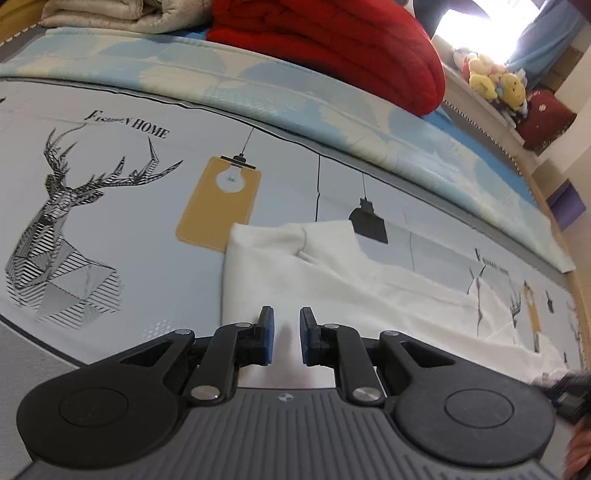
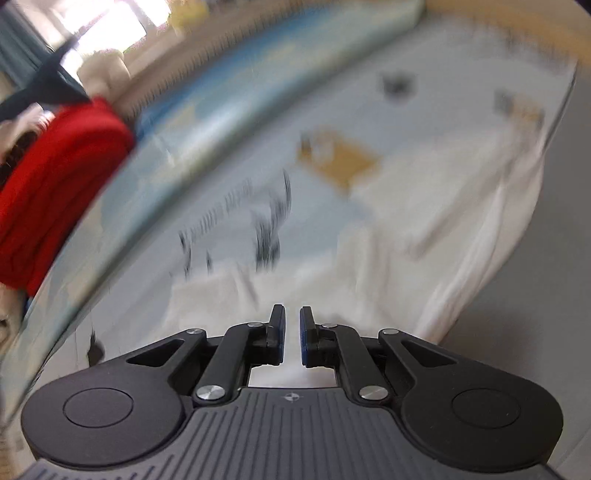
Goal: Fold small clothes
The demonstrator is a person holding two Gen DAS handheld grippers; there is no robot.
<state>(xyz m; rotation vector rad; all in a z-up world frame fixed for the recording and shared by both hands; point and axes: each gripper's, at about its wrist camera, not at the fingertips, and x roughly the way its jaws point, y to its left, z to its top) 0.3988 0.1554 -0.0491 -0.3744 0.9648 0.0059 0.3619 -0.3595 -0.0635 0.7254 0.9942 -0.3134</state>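
A white garment lies spread on the printed bed sheet, its left edge straight and its far part rumpled. My left gripper is low over the garment's near left part. Its blue pads stand a small gap apart, with a ridge of white cloth pinched between them. The right wrist view is blurred by motion. It shows the same garment running away to the right. My right gripper is down on the garment's near end, with only a slit between the pads and white cloth filling it.
A red quilt and a beige folded blanket are piled at the far side of the bed, on a pale blue leaf-print cover. Plush toys sit on a shelf beyond. A grey surface borders the garment on the right.
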